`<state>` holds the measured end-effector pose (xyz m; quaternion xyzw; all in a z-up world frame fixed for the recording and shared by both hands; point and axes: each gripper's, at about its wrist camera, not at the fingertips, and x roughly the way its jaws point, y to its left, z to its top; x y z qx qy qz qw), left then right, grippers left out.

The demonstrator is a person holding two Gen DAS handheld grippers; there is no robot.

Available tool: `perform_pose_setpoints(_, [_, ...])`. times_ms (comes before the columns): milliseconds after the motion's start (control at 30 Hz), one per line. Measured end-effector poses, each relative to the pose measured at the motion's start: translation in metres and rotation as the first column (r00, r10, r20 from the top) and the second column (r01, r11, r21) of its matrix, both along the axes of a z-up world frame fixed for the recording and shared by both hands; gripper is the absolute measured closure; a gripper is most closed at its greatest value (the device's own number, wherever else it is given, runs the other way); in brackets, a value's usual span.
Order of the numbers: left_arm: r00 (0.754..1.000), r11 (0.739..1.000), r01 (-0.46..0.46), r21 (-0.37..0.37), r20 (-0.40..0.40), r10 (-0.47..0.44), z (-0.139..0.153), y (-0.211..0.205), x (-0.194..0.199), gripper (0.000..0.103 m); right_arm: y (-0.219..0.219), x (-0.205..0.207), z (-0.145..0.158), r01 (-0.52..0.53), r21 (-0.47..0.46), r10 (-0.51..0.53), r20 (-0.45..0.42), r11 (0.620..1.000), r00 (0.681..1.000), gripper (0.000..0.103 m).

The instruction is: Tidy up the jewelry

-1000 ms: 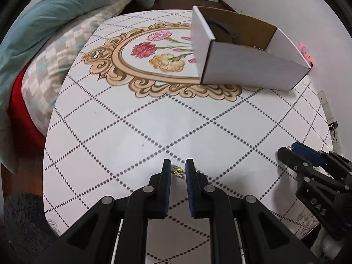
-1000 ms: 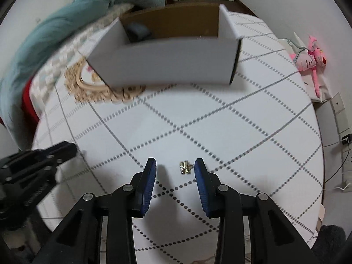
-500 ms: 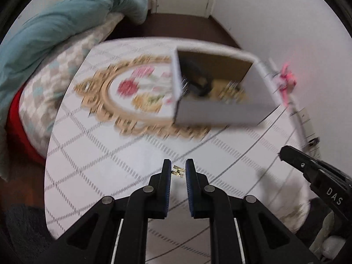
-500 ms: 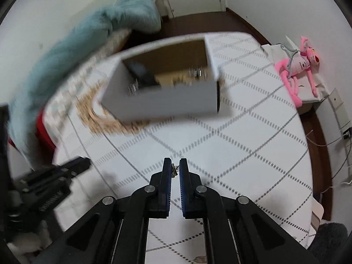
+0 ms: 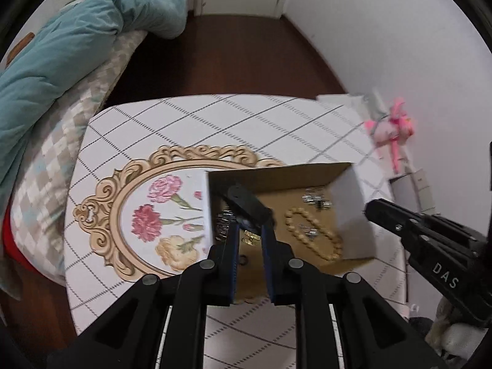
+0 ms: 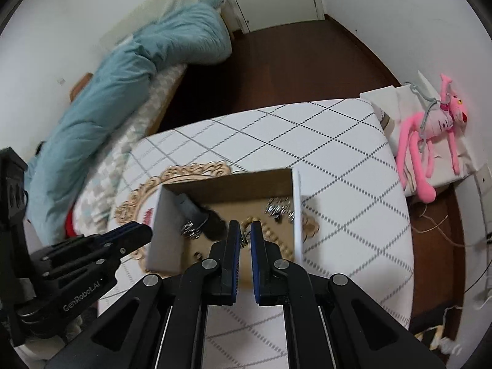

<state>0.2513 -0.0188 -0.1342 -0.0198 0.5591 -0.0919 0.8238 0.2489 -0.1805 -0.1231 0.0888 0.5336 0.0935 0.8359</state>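
We now hold a small gold earring in our left gripper and another small earring in our right gripper, both clamped nearly closed; a second ago both pieces lay on the table. They hang above the open cardboard box, ready to drop. Inside lie a beaded bracelet, silver trinkets and a black object.

Both grippers' jaws nearly closed, downward-tilted.
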Motion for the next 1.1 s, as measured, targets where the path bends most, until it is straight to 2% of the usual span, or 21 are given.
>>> perform_pose_setpoints(67, [1.000,1.000,-0.010,0.024,-0.017,0.011,-0.005,0.003,0.007,0.086,0.001,0.015,-0.009,-0.005,-0.022,0.004,-0.050,1.000,0.999,0.095])
perform_pose_setpoints(100, [1.000,0.999,-0.019,0.032,-0.020,0.019,-0.006,0.004,0.008,0.081,0.000,0.017,-0.012,-0.002,-0.034,0.000,-0.064,0.999,0.998,0.094])
perform_pose_setpoints(167, [0.999,0.998,-0.037,0.042,-0.022,0.038,-0.007,0.008,0.010,0.064,-0.001,0.020,-0.013,0.002,-0.060,-0.006,-0.063,0.998,0.998,0.085])
perform_pose_setpoints(200, [0.999,0.998,-0.048,0.041,-0.015,0.049,-0.006,0.010,0.010,0.047,-0.003,0.018,-0.012,0.004,-0.064,-0.008,-0.054,0.998,0.998,0.076])
perform_pose_setpoints(233, [0.998,0.997,-0.064,0.045,-0.006,0.064,-0.005,0.012,0.010,0.036,-0.004,0.017,-0.010,0.007,-0.069,-0.010,-0.047,0.998,0.999,0.072])
perform_pose_setpoints(367, [0.997,0.995,-0.083,0.046,0.009,0.083,-0.002,0.015,0.007,0.035,-0.006,0.010,-0.003,0.013,-0.112,-0.015,-0.023,0.994,1.000,0.072])
perform_pose_setpoints(400, [0.996,0.995,-0.086,0.046,0.010,0.086,-0.002,0.016,0.006,0.032,-0.005,0.006,-0.001,0.017,-0.129,-0.020,-0.015,0.992,1.000,0.071])
perform_pose_setpoints(467, [0.995,0.994,-0.096,0.054,0.021,0.095,-0.003,0.017,0.001,0.027,-0.005,0.000,0.001,0.024,-0.168,-0.025,-0.006,0.985,1.000,0.061])
perform_pose_setpoints(500, [0.995,0.994,-0.097,0.059,0.026,0.095,-0.002,0.017,-0.001,0.022,-0.005,-0.002,0.002,0.025,-0.179,-0.026,-0.003,0.983,1.000,0.048])
perform_pose_setpoints(533, [0.995,0.993,-0.100,0.067,0.032,0.098,-0.003,0.017,-0.004,0.013,-0.005,-0.006,0.002,0.026,-0.209,-0.026,0.003,0.978,1.000,0.033])
perform_pose_setpoints(567, [0.994,0.992,-0.103,0.079,0.037,0.100,-0.004,0.018,-0.007,0.008,-0.004,-0.007,0.001,0.028,-0.228,-0.027,0.007,0.973,1.000,0.025])
perform_pose_setpoints(600, [0.994,0.991,-0.105,0.086,0.042,0.101,-0.004,0.018,-0.009,0.001,-0.004,-0.011,0.000,0.033,-0.269,-0.030,0.015,0.963,0.999,0.012])
perform_pose_setpoints(633, [0.994,0.990,-0.107,0.094,0.047,0.103,-0.006,0.018,-0.012,0.000,-0.003,-0.014,-0.001,0.035,-0.295,-0.031,0.017,0.955,0.999,0.005])
perform_pose_setpoints(767, [0.992,0.984,-0.121,0.127,0.042,0.117,-0.015,0.022,-0.022,0.000,-0.003,-0.022,-0.010,0.037,-0.318,-0.039,-0.001,0.947,0.999,0.001])
perform_pose_setpoints(933, [0.991,0.981,-0.133,0.140,0.027,0.130,-0.025,0.024,-0.032,0.000,-0.004,-0.030,-0.021,0.041,-0.323,-0.047,-0.011,0.945,0.999,0.000])
perform_pose_setpoints(1100, [0.990,0.980,-0.139,0.139,0.041,0.135,-0.019,0.024,-0.042,0.000,-0.003,-0.039,-0.019,0.051,-0.317,-0.053,0.000,0.947,0.999,0.000])
